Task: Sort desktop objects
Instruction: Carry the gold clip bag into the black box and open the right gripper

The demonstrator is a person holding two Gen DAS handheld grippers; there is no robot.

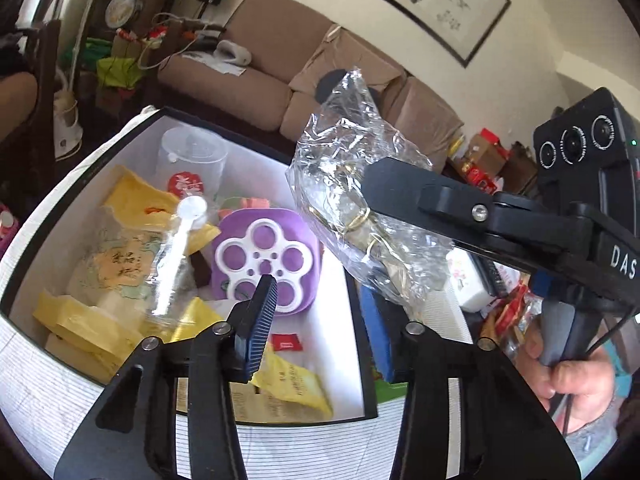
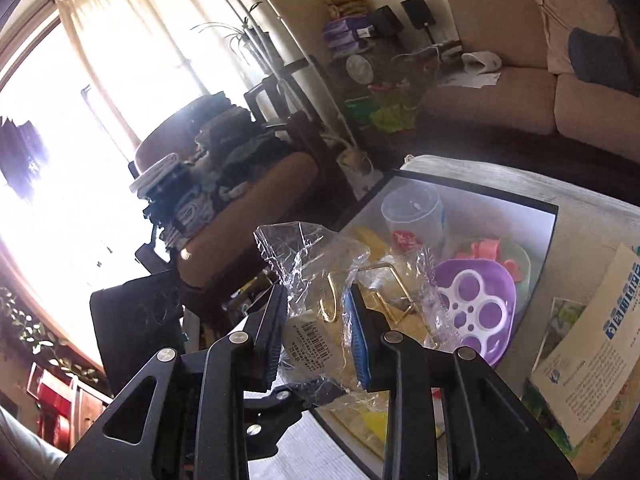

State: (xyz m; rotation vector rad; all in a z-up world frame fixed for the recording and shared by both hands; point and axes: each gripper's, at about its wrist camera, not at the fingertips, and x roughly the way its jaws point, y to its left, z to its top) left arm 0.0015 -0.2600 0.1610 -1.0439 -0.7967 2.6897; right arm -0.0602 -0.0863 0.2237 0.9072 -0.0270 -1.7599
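A clear crinkled plastic bag with gold wire pieces inside hangs in the air over the right edge of a white box. My right gripper is shut on the bag, and it shows in the left wrist view reaching in from the right. My left gripper is open and empty, just below the bag and above the box. The box holds a purple flower-pattern dish, yellow packets, a clear lidded tub and a white plastic spoon.
The box sits on a striped white cloth. To its right lie a blue item, snack wrappers and a printed leaflet. A brown sofa stands behind, a cluttered chair to the left.
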